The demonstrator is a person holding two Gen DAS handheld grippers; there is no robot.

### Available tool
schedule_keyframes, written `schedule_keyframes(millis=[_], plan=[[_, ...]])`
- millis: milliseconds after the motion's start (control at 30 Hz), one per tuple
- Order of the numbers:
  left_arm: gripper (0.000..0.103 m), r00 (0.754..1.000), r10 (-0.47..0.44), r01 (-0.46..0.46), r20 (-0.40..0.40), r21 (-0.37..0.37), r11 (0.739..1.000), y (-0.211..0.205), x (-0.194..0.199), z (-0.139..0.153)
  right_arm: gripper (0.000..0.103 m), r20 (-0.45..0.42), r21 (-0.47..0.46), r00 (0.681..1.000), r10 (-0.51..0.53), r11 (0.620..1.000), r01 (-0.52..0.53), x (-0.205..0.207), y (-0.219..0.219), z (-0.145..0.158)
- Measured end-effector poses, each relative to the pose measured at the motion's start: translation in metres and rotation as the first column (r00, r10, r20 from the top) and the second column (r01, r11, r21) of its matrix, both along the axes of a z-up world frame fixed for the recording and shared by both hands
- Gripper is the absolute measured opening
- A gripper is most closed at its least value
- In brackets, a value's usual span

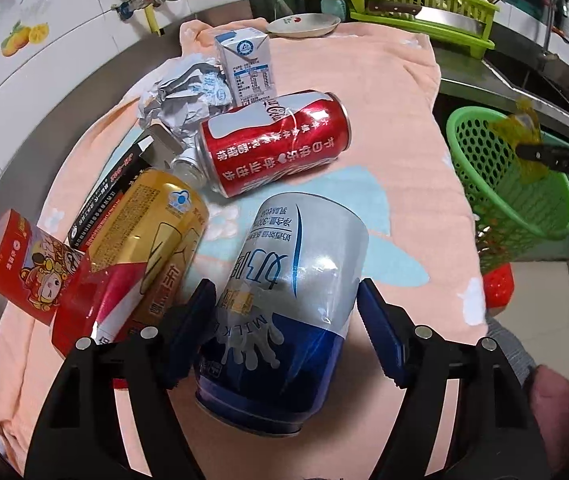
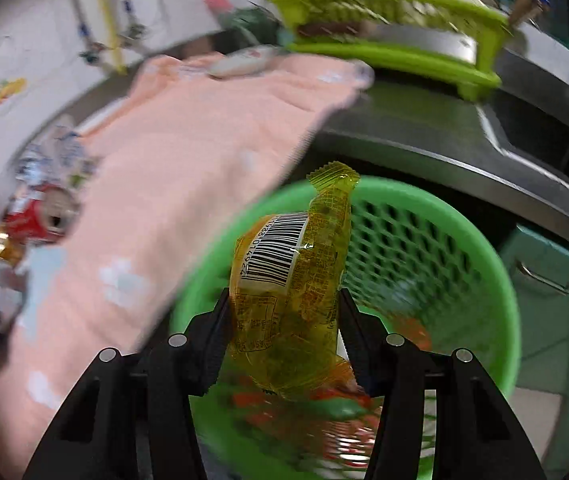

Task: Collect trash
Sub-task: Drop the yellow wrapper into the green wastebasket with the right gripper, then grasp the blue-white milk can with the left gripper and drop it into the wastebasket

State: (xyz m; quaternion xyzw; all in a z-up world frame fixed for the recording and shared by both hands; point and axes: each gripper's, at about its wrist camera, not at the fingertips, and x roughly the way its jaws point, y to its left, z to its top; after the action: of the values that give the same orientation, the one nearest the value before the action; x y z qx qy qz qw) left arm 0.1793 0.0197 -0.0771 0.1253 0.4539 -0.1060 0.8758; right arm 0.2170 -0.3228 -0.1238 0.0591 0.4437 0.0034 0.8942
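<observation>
Two tools busy: my right tool (image 2: 284, 320) grips the yellow wrapper (image 2: 292, 280) directly above the green basket (image 2: 496, 248), while my left tool (image 1: 284, 320), wide open, straddles the milk can (image 1: 284, 304) lying on the tabletop, long axis pointing away.

Three cans (image 1: 284, 304) (image 1: 272, 142) (image 1: 156, 240) lay there, three cartons (image 1: 246, 64) (image 1: 24, 264) (image 1: 108, 196) (one black), one foil wad (image 1: 182, 98), one wrapper (image 2: 296, 280), one basket (image 2: 484, 240), one plate (image 1: 302, 25).

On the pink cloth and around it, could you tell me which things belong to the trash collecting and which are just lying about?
Job: milk can, cola can, gold can, milk carton, crumpled wrapper, yellow wrapper, green basket.

Lying about: plate, dish rack, pink cloth.
</observation>
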Motion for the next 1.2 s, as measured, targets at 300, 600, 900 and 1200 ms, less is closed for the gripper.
schedule_keyframes(millis=[300,600,900,1200], plan=[[0.070,1.000,-0.025,0.027,0.017,-0.119,0.993,-0.018,0.001,0.023,0.066,-0.022,-0.097,0.997,-0.070,0.993,0.067,0.004,-0.038,-0.026],[0.070,0.991,-0.132,0.137,0.037,-0.184,0.973,-0.079,0.009,0.038,0.075,0.054,-0.089,0.993,-0.102,0.990,0.107,-0.010,-0.049,-0.007],[0.069,0.962,-0.274,0.268,0.005,-0.226,0.937,-0.180,0.030,0.030,0.079,0.187,-0.007,0.969,-0.159,0.987,0.163,-0.062,-0.082,0.039],[0.069,0.928,-0.359,0.321,-0.104,-0.270,0.908,-0.286,0.059,-0.013,0.082,0.274,0.024,0.940,-0.201,0.979,0.203,-0.111,-0.111,0.061]])
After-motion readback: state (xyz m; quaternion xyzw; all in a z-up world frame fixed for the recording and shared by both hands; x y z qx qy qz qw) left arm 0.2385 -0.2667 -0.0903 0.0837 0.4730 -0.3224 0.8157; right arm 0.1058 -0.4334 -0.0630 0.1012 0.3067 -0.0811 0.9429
